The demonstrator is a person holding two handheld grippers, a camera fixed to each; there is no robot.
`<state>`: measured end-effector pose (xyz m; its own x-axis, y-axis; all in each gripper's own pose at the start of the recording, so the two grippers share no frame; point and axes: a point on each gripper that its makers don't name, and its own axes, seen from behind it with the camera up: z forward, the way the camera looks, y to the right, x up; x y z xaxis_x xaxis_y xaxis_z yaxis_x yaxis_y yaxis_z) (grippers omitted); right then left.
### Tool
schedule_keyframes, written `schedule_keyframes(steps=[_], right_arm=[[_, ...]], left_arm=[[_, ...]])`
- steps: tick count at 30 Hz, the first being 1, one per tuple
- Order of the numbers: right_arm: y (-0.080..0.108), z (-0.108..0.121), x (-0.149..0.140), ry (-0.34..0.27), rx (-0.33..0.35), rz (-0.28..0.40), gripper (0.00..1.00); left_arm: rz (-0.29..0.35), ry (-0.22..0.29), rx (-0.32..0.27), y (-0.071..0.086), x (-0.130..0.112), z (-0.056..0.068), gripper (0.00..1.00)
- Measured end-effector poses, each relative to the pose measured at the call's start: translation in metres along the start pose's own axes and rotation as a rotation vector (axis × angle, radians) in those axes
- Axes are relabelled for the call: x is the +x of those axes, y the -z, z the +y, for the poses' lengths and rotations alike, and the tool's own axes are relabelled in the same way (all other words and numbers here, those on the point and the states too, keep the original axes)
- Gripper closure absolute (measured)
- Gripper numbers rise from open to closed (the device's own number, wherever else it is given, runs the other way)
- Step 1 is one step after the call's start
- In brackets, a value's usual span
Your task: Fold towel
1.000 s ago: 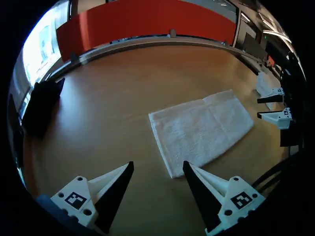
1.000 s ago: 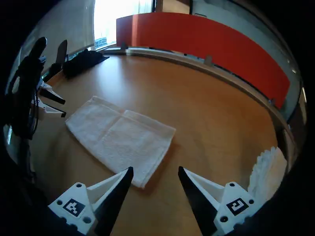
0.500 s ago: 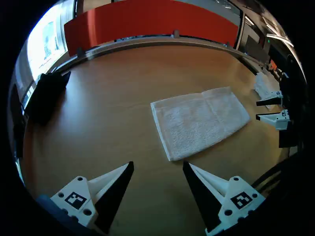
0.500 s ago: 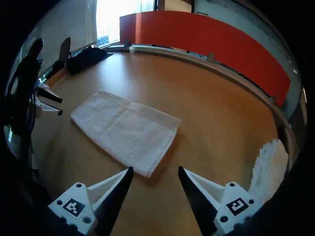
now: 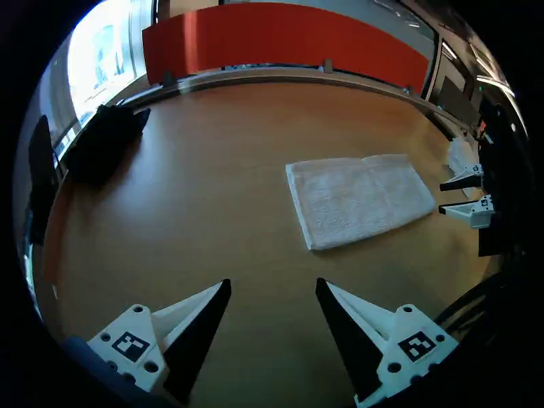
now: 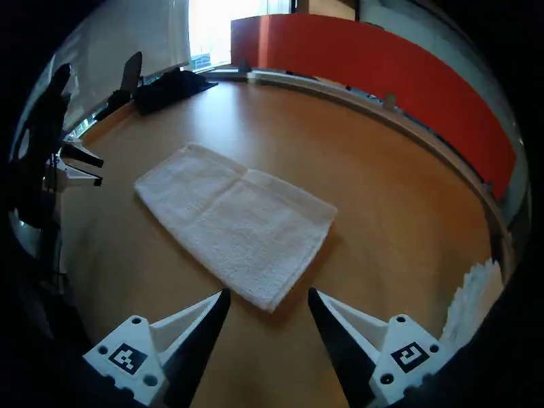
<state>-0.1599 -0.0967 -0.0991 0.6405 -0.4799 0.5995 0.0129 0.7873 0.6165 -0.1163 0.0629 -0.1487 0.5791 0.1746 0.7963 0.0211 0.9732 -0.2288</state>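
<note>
Left gripper [image 5: 272, 282] and right gripper [image 6: 268, 291], both agape and empty, flank the towel [image 6: 234, 221], at twelve o'clock from the right, seemingly poised to fold.

Office-like room: long wooden desk [image 5: 204, 204], red divider screen [image 5: 285, 34] clamped along far edge, big bright window [image 5: 102, 54], ceiling strip lights [image 5: 450, 52].

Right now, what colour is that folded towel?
The folded terry towel is white, clearest in right gripper view.
</note>
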Motion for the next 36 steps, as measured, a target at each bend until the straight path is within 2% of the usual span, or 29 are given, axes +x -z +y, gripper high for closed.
schedule_keyframes(steps=[6,21,24,32,36], right_arm=[[-0.005,0.000,-0.003,0.025,0.025,-0.018,0.15],[-0.014,0.004,-0.021,0.095,0.096,-0.073,0.53],[-0.015,0.003,-0.022,0.099,0.106,-0.076,0.61],[-0.015,0.001,-0.020,0.100,0.121,-0.072,0.92],[-0.013,-0.001,-0.016,0.097,0.122,-0.065,0.96]], left_arm=[[-0.002,0.028,0.021,0.013,-0.011,-0.007,0.07],[0.007,0.094,0.062,0.047,-0.030,-0.024,0.07],[0.006,0.104,0.069,0.050,-0.033,-0.025,0.07],[0.008,0.106,0.076,0.054,-0.035,-0.026,0.08],[0.014,0.106,0.070,0.055,-0.032,-0.023,0.08]])
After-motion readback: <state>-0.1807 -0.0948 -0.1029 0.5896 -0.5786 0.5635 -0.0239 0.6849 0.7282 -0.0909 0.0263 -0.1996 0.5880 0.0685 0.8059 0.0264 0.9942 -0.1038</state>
